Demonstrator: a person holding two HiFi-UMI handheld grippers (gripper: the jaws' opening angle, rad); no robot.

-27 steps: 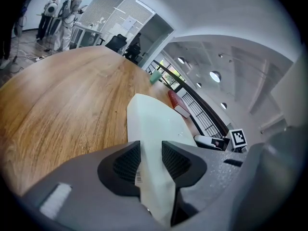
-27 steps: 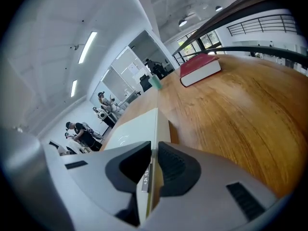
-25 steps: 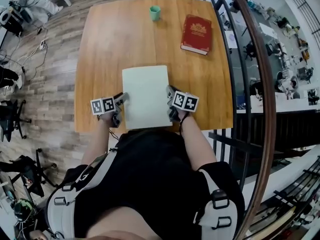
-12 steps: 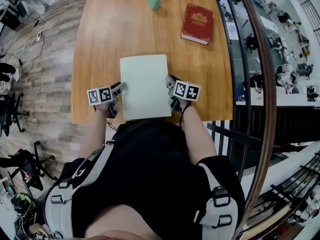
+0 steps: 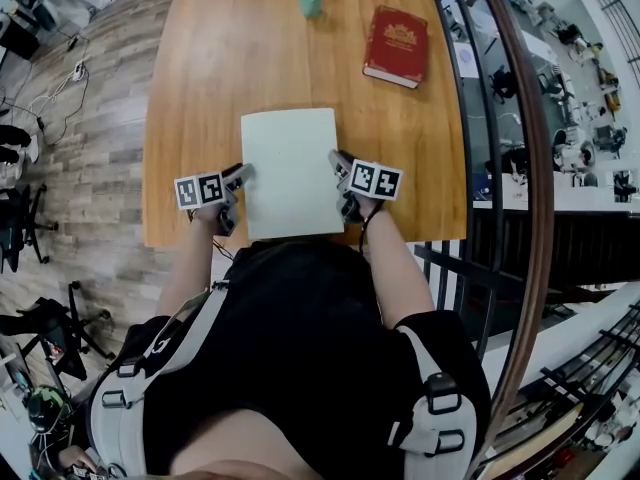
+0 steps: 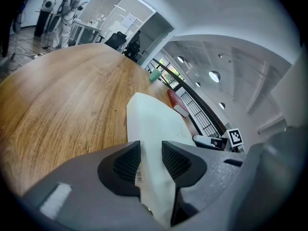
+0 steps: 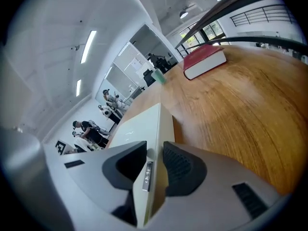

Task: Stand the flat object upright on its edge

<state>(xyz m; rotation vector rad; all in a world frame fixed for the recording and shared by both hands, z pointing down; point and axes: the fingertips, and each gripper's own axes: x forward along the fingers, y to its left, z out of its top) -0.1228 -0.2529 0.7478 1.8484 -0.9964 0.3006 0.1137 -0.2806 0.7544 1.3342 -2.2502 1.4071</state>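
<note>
A pale green flat book (image 5: 291, 173) is held near the front edge of the wooden table (image 5: 200, 78), between both grippers. My left gripper (image 5: 238, 178) is shut on its left edge; in the left gripper view the book (image 6: 154, 138) runs out between the two dark pads (image 6: 127, 161). My right gripper (image 5: 338, 174) is shut on its right edge, where the book (image 7: 144, 124) shows as a thick slab between the pads (image 7: 177, 166). The book's far end lies low toward the table.
A red hardback (image 5: 396, 45) lies at the far right of the table and a small green cup (image 5: 310, 1) stands at the far edge. A curved railing (image 5: 520, 168) runs along the right side. Wood floor and chairs lie to the left.
The head view has shifted slightly toward the table since a second ago. The book and both grippers have barely moved in the last half second.
</note>
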